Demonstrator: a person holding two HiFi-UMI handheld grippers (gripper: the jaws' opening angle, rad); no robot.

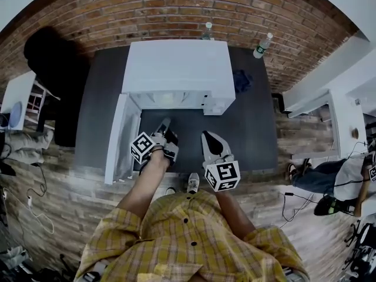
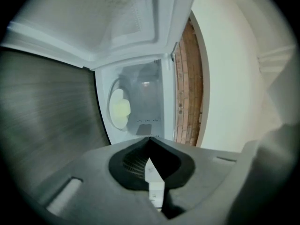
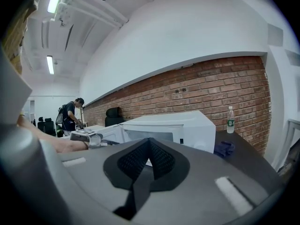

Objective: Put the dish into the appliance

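Note:
A white microwave (image 1: 176, 66) stands on the dark table (image 1: 252, 134) with its door (image 1: 120, 137) swung open to the left. In the left gripper view a pale dish (image 2: 119, 109) with something yellowish on it lies inside the lit cavity. My left gripper (image 1: 164, 124) hovers just in front of the opening, apart from the dish, its jaws shut with nothing between them (image 2: 150, 138). My right gripper (image 1: 207, 137) is lower and to the right over the table, also shut and empty (image 3: 149, 138). It looks toward the microwave (image 3: 187, 125).
Two water bottles (image 1: 262, 44) (image 1: 207, 30) stand at the table's back by the brick wall. A blue cloth (image 1: 242, 80) lies right of the microwave. A black chair (image 1: 50, 57) is at the left. A seated person's legs (image 1: 329, 178) show at the right.

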